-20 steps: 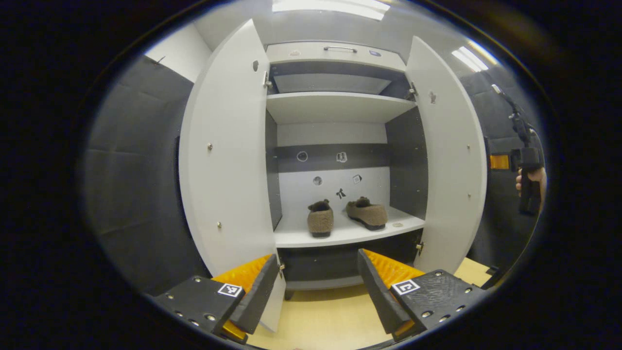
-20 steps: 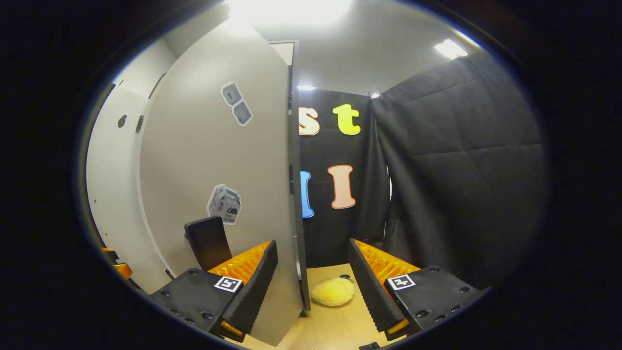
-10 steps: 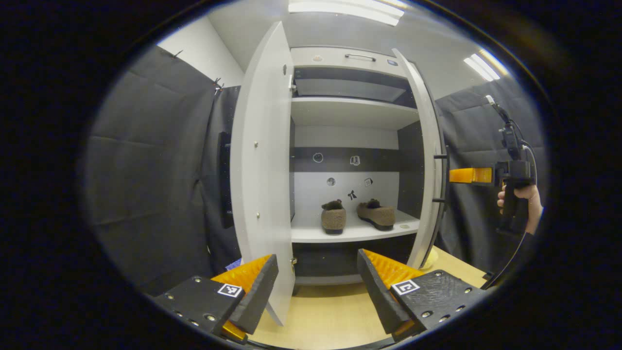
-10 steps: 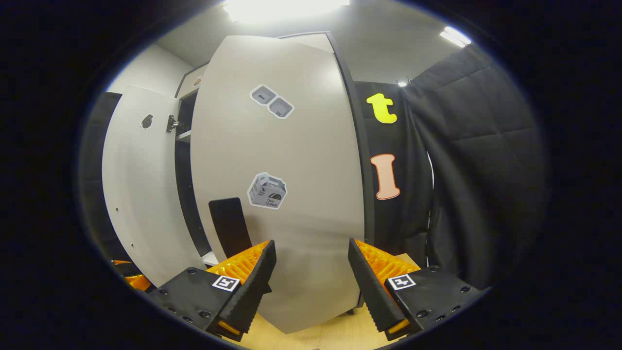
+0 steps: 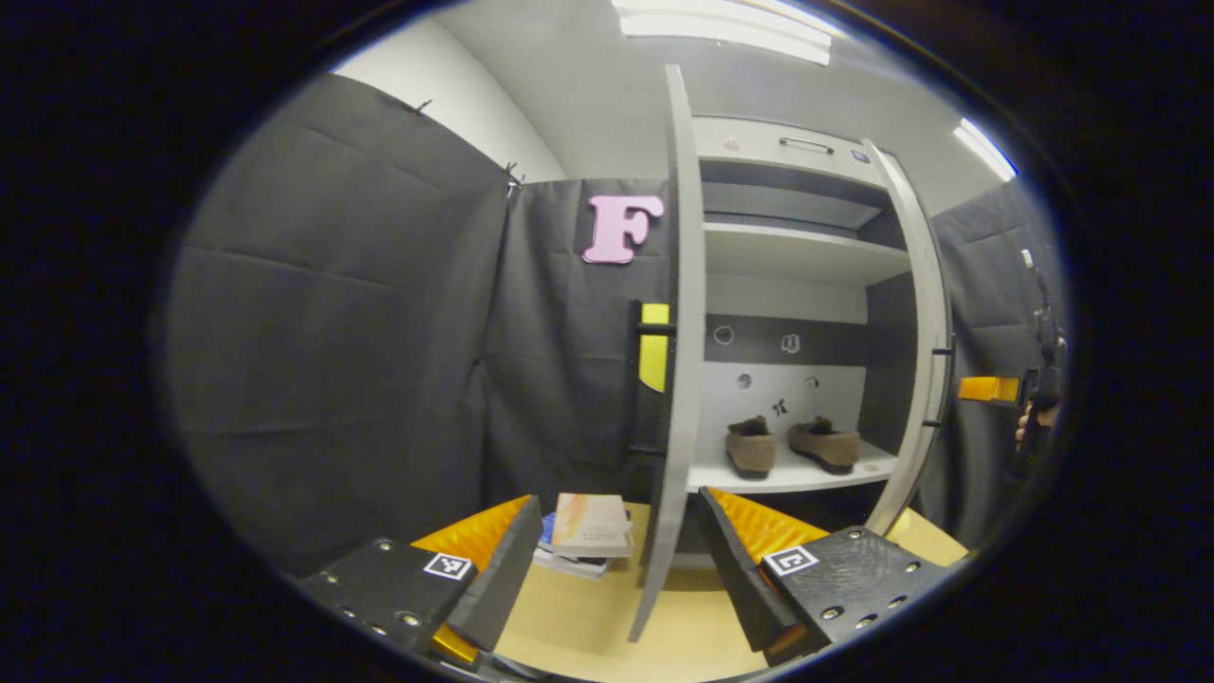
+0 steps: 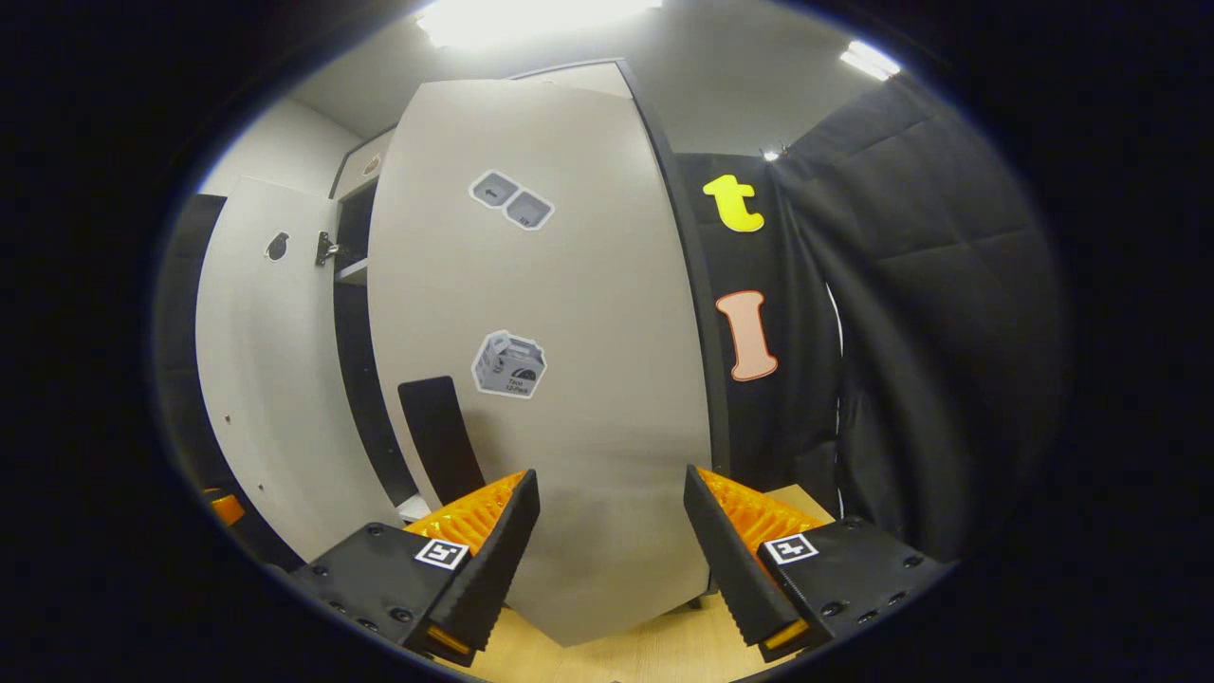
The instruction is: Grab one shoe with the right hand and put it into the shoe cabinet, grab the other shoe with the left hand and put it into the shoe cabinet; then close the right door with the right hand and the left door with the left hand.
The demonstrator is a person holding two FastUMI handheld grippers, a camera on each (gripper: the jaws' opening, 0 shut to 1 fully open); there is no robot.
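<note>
Shoes (image 5: 792,446) both on lower shelf (image 5: 787,471) of cabinet (image 5: 806,275), side by side, so only the doors remain. Right door (image 6: 550,360) faces right tongs (image 6: 607,550), which sit released close in front of its outer face, likely squared up to push it closed. Left tongs (image 5: 612,569) released, straddling left door (image 5: 675,360) seen edge-on, apparently lining up behind it. Books (image 5: 588,531) on floor by that door. Hand (image 5: 1029,427) at far right holds the other gripper low, level with the shelf.

Past your left gripper (image 5: 616,569), with its orange-and-black fingers, two brown shoes (image 5: 792,445) sit on a white shelf (image 5: 787,471). Ahead of your right gripper (image 6: 612,555), the light grey door (image 6: 541,351) carries grey-and-white stickers (image 6: 509,363).
</note>
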